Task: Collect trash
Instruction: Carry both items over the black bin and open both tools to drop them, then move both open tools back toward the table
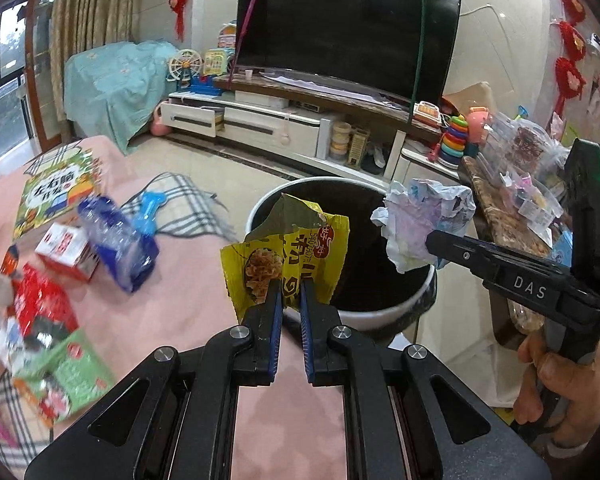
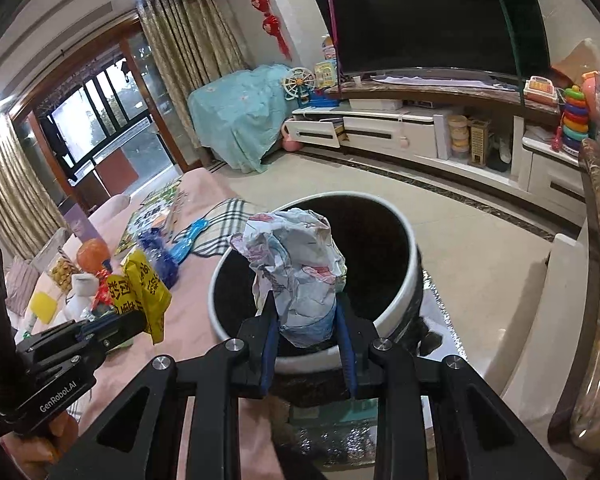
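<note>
yellow snack wrapper (image 1: 288, 258), light and crinkly, is clamped at its lower edge by the left gripper (image 1: 290, 286); the right gripper (image 2: 306, 312) squeezes soft crumpled paper (image 2: 300, 268), both toward twelve o'clock over the trash bin (image 2: 400, 300).

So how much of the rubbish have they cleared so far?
Nothing shows as binned yet; the bin's dark inside hides any contents. In hand: the left gripper holds a yellow snack wrapper and the right gripper a crumpled paper, both at the bin's mouth. Left: a blue bottle, a red wrapper and a green packet on the pink cloth.
</note>
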The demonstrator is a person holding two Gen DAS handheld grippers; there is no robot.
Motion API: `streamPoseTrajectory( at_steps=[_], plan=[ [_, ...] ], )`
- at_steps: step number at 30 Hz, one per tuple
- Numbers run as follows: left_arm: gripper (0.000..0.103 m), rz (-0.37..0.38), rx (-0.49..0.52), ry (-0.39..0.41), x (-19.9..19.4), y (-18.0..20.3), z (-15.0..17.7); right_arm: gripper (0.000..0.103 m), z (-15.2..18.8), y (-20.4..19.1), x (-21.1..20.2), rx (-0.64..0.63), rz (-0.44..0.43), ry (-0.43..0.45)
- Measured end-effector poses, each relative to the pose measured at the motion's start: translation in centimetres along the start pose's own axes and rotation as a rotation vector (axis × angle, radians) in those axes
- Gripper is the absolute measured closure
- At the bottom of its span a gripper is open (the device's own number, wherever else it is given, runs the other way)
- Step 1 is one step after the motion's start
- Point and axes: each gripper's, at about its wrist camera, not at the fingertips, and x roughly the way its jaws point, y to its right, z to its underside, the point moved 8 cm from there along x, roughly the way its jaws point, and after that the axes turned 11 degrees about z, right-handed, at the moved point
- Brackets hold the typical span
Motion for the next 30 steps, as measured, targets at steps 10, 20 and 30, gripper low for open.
streamPoseTrajectory(
  at_steps=[10, 20, 30],
  plan=[
    [0.095, 0.018, -0.004, -0.048, 3.2, 0.3, -1.3, 0.076, -1.4, 1.8, 1.8, -0.012, 0.034, -0.027],
    [0.091, 0.026, -0.008, -0.082, 5.6, 0.3, -2.0, 0.074, -2.3, 1.6, 2.9, -0.037, 0.040, -0.044],
    [0.053, 0.017, 0.016, -0.077, 5.9, 0.3, -1.7, 0.048, -2.7, 2.1, 3.4, -0.017, 0.047, -0.053]
  ],
)
